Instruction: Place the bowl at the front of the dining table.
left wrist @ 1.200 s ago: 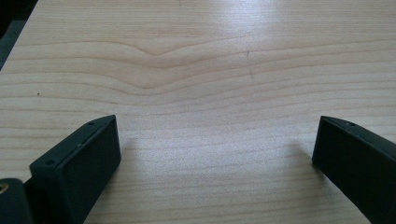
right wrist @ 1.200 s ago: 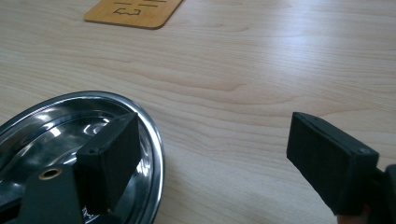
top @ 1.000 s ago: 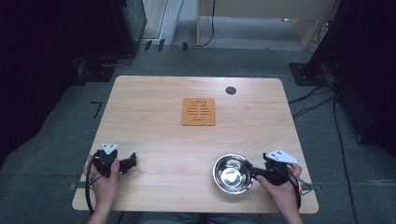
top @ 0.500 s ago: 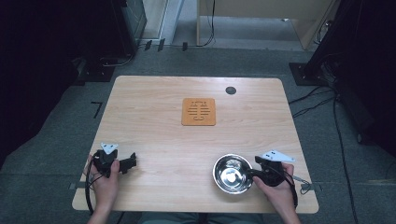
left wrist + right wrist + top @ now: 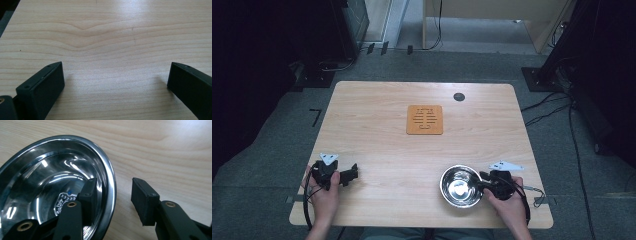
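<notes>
Wooden tabletop, near right edge: steel bowl rim straddled by right tool, jaws apart, unclamped; risk of slipping or tipping; left tool wide, empty.

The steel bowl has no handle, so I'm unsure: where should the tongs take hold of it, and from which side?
Grip the thin rolled rim of the steel bowl at its right edge, coming from the right side of the table. The right tongs already straddle that rim, one jaw inside, one outside, not yet closed. The bowl sits upright, so only the rim offers a pinch.
</notes>
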The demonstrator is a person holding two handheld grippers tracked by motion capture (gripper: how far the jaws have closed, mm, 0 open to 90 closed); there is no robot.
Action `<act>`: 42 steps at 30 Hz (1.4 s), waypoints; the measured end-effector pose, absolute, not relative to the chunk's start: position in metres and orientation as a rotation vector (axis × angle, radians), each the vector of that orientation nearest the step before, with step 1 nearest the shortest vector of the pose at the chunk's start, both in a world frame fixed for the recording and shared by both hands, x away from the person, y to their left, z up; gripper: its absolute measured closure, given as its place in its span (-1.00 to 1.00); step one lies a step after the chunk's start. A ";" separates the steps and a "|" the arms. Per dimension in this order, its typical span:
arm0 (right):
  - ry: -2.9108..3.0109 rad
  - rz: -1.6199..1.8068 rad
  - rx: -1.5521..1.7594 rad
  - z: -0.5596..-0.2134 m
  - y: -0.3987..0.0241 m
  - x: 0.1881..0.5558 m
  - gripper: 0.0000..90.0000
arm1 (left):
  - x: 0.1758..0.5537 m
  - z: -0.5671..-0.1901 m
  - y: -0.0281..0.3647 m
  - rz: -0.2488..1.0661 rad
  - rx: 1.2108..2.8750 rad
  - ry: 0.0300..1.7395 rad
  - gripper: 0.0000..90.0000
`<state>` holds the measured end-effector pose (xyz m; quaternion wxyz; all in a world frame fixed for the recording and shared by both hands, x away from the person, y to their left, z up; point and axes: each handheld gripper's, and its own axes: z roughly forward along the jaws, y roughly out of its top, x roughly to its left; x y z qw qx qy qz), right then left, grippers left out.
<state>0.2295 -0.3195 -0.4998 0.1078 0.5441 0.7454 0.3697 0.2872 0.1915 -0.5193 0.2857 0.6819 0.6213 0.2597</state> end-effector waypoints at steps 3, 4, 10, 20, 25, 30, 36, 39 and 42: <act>2.190 1.113 1.603 -0.501 -0.321 0.230 0.45 | 0.287 -0.519 0.191 0.694 1.823 1.661 -0.98; 2.178 1.120 1.613 -0.501 -0.320 0.229 0.49 | 0.287 -0.519 0.191 0.694 1.823 1.661 -0.98; 2.171 1.123 1.598 -0.501 -0.318 0.227 0.62 | 0.287 -0.519 0.191 0.695 1.823 1.661 -0.98; 2.175 1.097 1.630 -0.501 -0.317 0.228 0.76 | 0.287 -0.519 0.191 0.694 1.823 1.661 -0.98; 2.124 1.242 1.685 -0.500 -0.322 0.228 0.82 | 0.287 -0.519 0.191 0.694 1.823 1.661 -0.98; 2.062 1.372 1.725 -0.497 -0.326 0.226 0.88 | 0.287 -0.519 0.191 0.694 1.823 1.661 -0.98; 2.037 1.376 1.727 -0.496 -0.325 0.226 0.88 | 0.287 -0.519 0.191 0.694 1.823 1.661 -0.98; 2.023 1.376 1.731 -0.496 -0.324 0.226 0.88 | 0.287 -0.519 0.191 0.694 1.823 1.661 -0.98; 2.008 1.368 1.725 -0.495 -0.323 0.227 0.88 | 0.287 -0.519 0.192 0.694 1.823 1.661 -0.98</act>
